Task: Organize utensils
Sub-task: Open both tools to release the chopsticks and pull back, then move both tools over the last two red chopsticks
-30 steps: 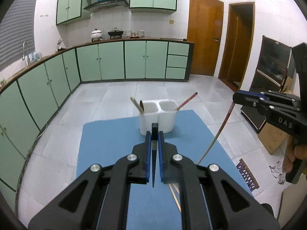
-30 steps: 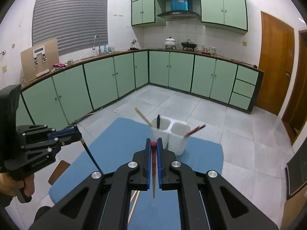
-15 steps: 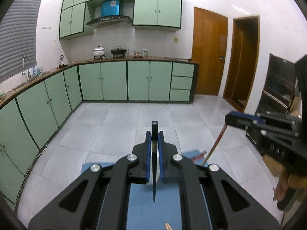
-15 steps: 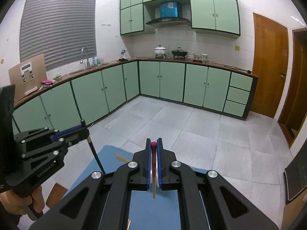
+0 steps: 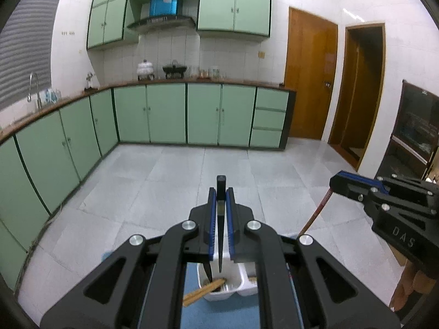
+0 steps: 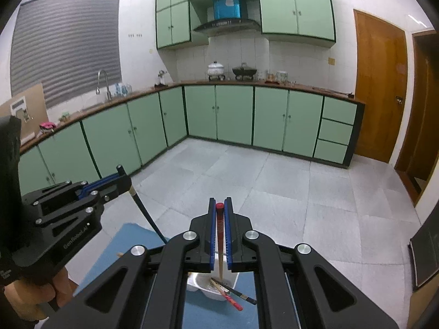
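My left gripper (image 5: 221,192) is shut on a black chopstick (image 5: 220,235) that hangs tip-down over the white two-compartment holder (image 5: 242,288). A wooden chopstick (image 5: 203,292) leans out of that holder. My right gripper (image 6: 219,201) is shut on a red-topped chopstick (image 6: 219,227), its pale tip just above the holder (image 6: 196,281). A red chopstick (image 6: 230,298) and a black one (image 6: 242,296) lie in the holder. Each view shows the other gripper beside it: the right one (image 5: 333,183), the left one (image 6: 124,179).
The holder stands on a blue mat (image 6: 131,235) over a table. Beyond the mat is grey tiled floor (image 5: 192,181), with green cabinets (image 5: 164,115) along the left and back walls and wooden doors (image 5: 310,79) on the right. A person's hand (image 6: 30,298) grips the left tool.
Both grippers have carried their chopsticks forward across the mat. The holder, earlier out ahead of the fingers, now sits right under them at the bottom of both views.
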